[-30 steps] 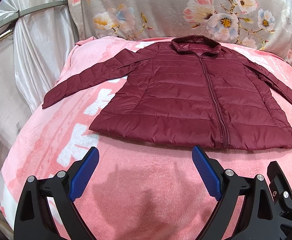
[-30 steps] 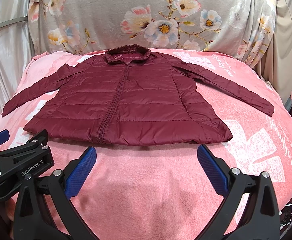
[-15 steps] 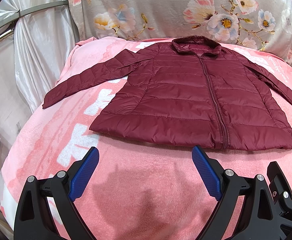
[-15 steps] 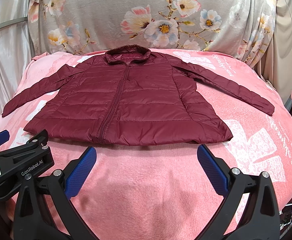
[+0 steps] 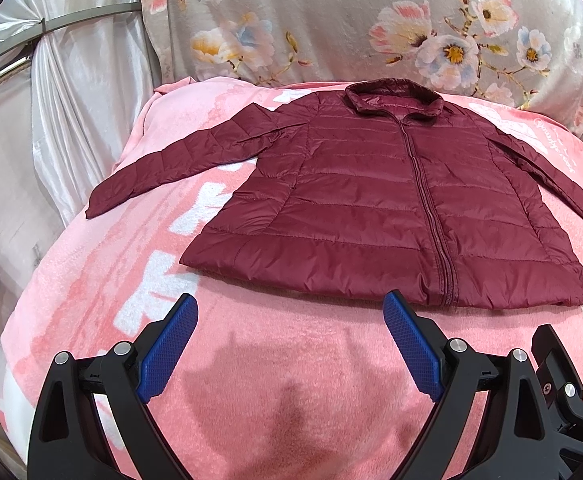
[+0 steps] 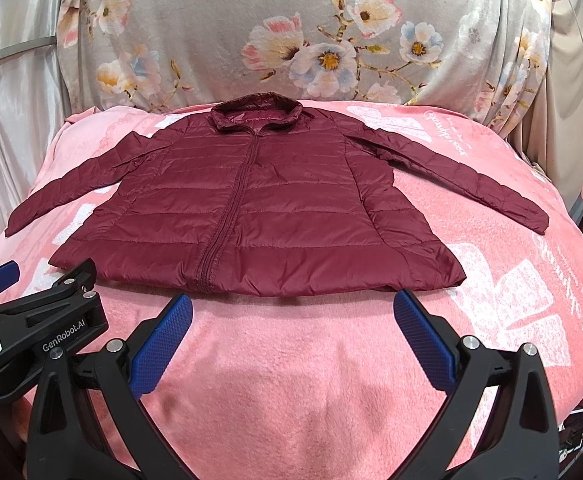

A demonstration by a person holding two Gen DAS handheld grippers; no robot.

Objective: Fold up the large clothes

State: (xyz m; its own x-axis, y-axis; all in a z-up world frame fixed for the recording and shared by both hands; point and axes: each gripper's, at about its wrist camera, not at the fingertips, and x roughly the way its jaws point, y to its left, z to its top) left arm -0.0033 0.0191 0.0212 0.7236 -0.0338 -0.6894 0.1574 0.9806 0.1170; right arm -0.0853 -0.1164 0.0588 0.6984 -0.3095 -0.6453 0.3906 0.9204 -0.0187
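Note:
A maroon quilted puffer jacket [image 5: 371,200] lies flat, front up and zipped, on a pink blanket [image 5: 291,360], collar at the far side and both sleeves spread out. It also shows in the right wrist view [image 6: 259,208]. My left gripper [image 5: 291,316] is open and empty, hovering just short of the jacket's near hem, toward its left half. My right gripper [image 6: 293,316] is open and empty, just short of the hem's right half. The left gripper's body [image 6: 39,320] shows at the left of the right wrist view.
A floral grey cloth [image 6: 311,40] hangs behind the blanket. Silvery curtains [image 5: 71,100] hang at the left. The blanket's right edge [image 6: 571,280] drops off beside cables and dark equipment.

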